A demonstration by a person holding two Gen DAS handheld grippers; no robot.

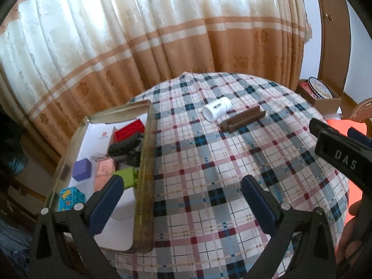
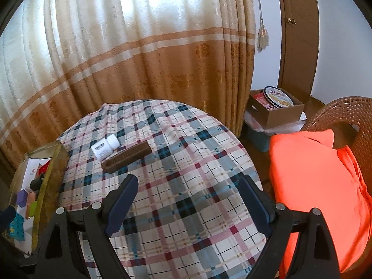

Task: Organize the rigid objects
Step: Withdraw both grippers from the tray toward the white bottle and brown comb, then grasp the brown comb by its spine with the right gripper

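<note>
I'm holding both jaws spread and empty (nothing gripped), facing the white bottle (image 2: 105, 149) and brown comb (image 2: 126, 157) lying mid-tabletop, outside the tin tray (image 1: 144, 186).

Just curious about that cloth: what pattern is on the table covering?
A plaid check on the tablecloth: white, grey-blue, pink and dark red. It shows best in the right wrist view.

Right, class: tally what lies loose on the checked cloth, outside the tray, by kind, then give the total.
White bottle: 1
Brown comb-like bar: 1
Total: 2
</note>
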